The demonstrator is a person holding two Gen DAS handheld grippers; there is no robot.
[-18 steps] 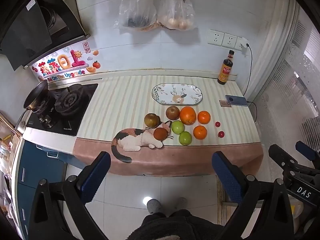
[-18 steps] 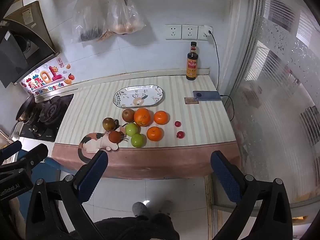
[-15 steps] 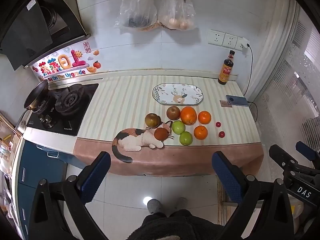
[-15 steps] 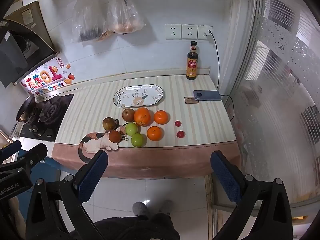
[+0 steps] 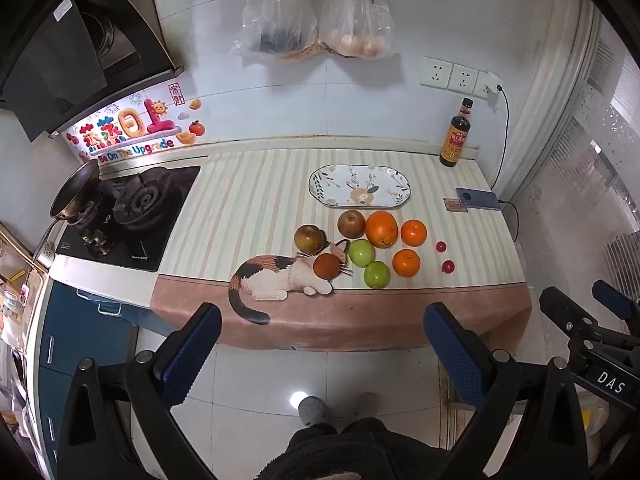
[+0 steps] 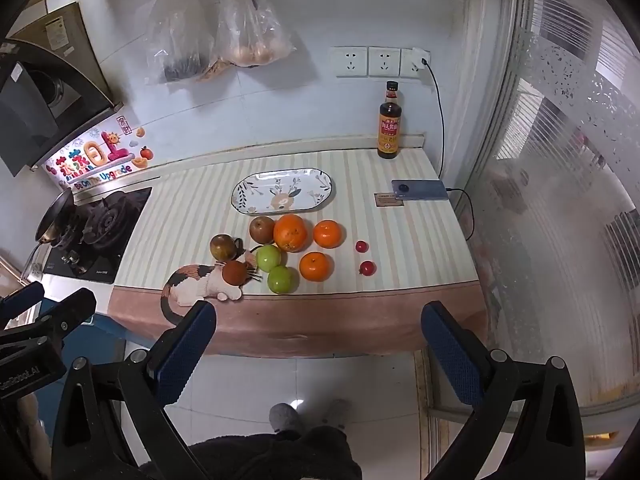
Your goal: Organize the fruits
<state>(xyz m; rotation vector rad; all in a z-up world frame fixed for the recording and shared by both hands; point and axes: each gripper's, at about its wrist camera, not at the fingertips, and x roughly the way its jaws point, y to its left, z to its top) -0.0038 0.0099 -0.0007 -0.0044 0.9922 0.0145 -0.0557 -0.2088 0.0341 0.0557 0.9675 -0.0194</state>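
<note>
Fruits point(image 5: 362, 246) lie loose on the surface before an empty plate point(image 5: 359, 191) in the left view, left gripper point(image 5: 322, 344) jaws apart, and the right view shows the right gripper point(image 6: 318, 340) likewise apart, nothing sorted yet.

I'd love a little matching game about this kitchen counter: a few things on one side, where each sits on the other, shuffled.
Things:
1. plate
2. sauce bottle
3. phone
4. frying pan

Places:
A. on the stove
B. plugged into a cable, near the counter's right edge
C. against the back wall
D. just behind the fruit

Pairs: 1-D, 2-C, 3-B, 4-A
</note>
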